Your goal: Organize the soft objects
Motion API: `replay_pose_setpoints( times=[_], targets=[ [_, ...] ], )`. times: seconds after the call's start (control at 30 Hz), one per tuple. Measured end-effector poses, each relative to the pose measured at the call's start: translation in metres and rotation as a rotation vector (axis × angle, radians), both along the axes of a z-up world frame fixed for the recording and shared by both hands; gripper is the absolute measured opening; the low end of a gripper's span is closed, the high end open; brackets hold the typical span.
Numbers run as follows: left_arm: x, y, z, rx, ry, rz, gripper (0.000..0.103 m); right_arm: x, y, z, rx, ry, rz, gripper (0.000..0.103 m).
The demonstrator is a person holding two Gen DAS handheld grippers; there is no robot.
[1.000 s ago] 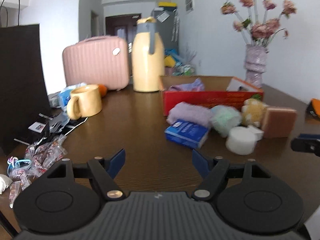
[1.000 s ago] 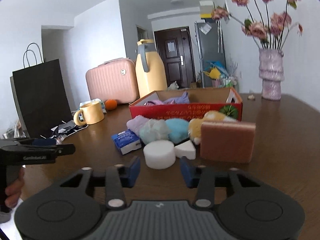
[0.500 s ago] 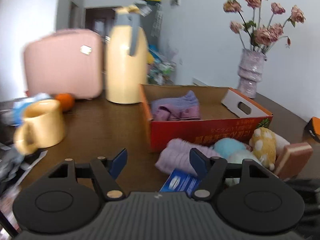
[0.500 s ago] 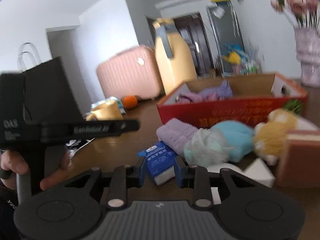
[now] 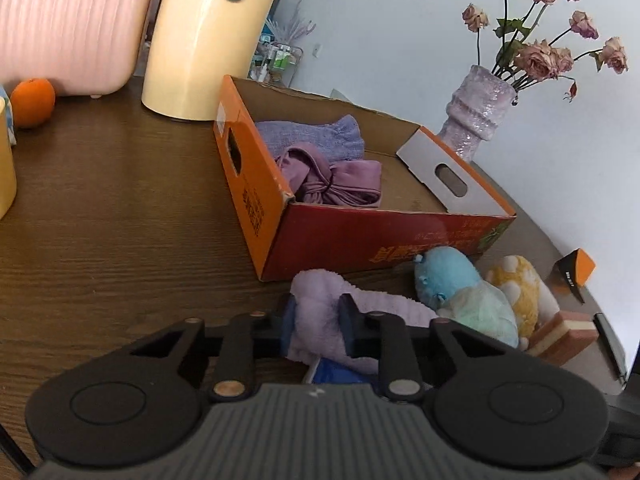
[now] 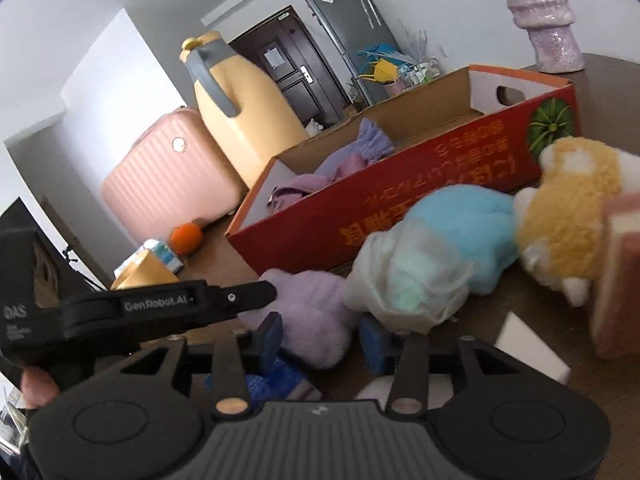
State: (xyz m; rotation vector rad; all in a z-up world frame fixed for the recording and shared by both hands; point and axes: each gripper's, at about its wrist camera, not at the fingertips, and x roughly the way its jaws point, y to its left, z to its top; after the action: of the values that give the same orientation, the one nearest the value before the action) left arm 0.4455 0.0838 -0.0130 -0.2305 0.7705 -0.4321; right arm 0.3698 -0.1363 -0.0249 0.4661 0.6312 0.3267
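The fluffy lilac rolled towel (image 5: 320, 316) lies on the dark wooden bench (image 5: 120, 208) just in front of the red-and-orange cardboard box (image 5: 360, 236), its long axis running from my left claw (image 5: 316, 326) off to the right toward the plush toys. My left claw has just been closing and now pinches the towel's near end between its blue pads. My right claw (image 6: 320, 344) has just been opening; its pads stand apart on either side of the same towel's other end without clearly pressing it, so the left is the one with the hold. The box lies straight ahead and a little up from the left claw. I count one lilac towel outside the box, two purple cloths inside it, one blue plush toy (image 5: 448, 272), one yellow plush toy (image 5: 520, 284), one pale green mesh bundle (image 5: 480, 312), one pink sponge block (image 5: 560, 336), and one blue tissue packet (image 5: 340, 376) under the towel.
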Motion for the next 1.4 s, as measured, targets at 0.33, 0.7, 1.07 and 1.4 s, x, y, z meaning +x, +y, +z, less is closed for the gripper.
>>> replay_pose_setpoints(
  times=[0.33,0.7,1.07,1.4],
  targets=[
    [-0.061,-0.005,0.066,-0.029,-0.192,0.017,0.014,-0.012,0.003,0.030,-0.039,-0.150,0.069,0.024],
    [-0.213,-0.076,0.019,-0.042,-0.058,0.151,0.015,-0.122,-0.074,0.052,-0.199,-0.120,0.344,0.024],
    [-0.236,-0.096,0.001,0.051,-0.049,0.167,0.040,-0.156,-0.101,0.011,-0.108,-0.042,0.252,0.041],
    [-0.229,-0.092,0.012,0.020,-0.061,0.121,0.018,-0.146,-0.097,0.006,-0.099,-0.057,0.244,0.021]
  ],
)
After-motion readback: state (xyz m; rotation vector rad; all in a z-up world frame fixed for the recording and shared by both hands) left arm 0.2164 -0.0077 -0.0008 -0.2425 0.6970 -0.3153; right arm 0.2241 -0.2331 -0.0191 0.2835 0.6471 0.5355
